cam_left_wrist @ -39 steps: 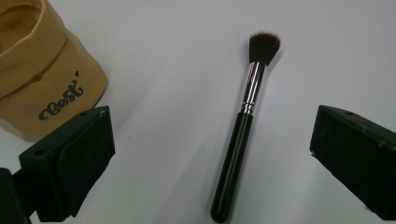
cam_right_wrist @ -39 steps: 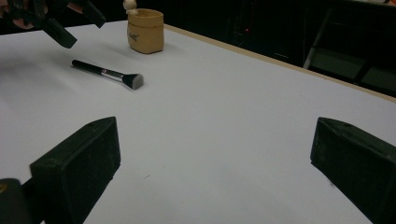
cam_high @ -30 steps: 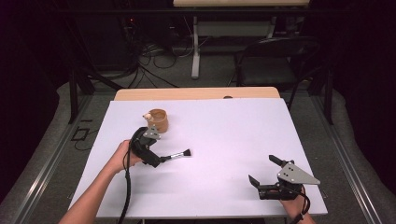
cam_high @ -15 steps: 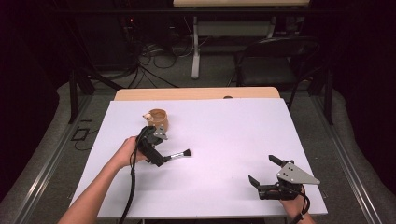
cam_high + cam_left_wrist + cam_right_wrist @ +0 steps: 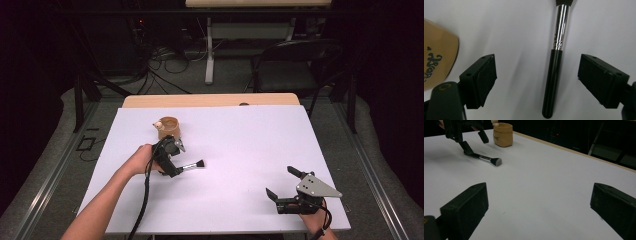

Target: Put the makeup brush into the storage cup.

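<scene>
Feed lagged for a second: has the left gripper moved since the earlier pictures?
Yes. The left gripper has shifted toward the cup, its jaws just closing around the brush, not yet touching it.

Dark room, black chair [image 5: 295,60] beyond white table [image 5: 260,130].

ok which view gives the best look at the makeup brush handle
The left gripper view: the brush lies between the left gripper's open jaws, black handle and silver ferrule sharp. The high view shows it small, handle partly hidden by that gripper. The right gripper view shows it far off, bristles nearest.
</scene>
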`<state>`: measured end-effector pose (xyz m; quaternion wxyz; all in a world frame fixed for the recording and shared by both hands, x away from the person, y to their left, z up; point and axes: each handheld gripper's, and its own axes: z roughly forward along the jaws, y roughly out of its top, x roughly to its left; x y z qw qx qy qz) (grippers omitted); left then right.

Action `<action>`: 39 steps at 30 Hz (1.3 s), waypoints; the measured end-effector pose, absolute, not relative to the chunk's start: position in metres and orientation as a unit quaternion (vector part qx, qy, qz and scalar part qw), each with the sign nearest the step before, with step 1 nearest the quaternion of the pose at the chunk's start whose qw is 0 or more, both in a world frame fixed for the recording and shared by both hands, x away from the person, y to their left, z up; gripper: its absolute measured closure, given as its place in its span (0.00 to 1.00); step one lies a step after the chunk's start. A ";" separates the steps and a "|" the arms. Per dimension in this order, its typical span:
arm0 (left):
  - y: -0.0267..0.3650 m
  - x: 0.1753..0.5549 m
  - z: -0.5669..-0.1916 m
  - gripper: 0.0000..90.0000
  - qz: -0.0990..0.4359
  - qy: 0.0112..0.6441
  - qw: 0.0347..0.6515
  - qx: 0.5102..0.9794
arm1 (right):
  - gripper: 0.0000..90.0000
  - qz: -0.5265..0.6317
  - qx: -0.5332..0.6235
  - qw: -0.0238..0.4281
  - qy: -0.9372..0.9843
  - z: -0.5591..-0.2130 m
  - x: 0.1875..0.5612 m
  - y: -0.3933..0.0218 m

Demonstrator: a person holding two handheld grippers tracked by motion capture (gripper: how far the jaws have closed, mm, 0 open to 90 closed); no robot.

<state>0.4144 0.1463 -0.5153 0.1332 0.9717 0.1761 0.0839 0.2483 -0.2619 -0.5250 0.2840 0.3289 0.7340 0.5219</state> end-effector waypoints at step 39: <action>0.131 0.423 -0.524 0.87 0.012 0.117 0.080 0.990 | 0.02 0.515 0.327 0.285 0.740 -0.526 0.249 -0.262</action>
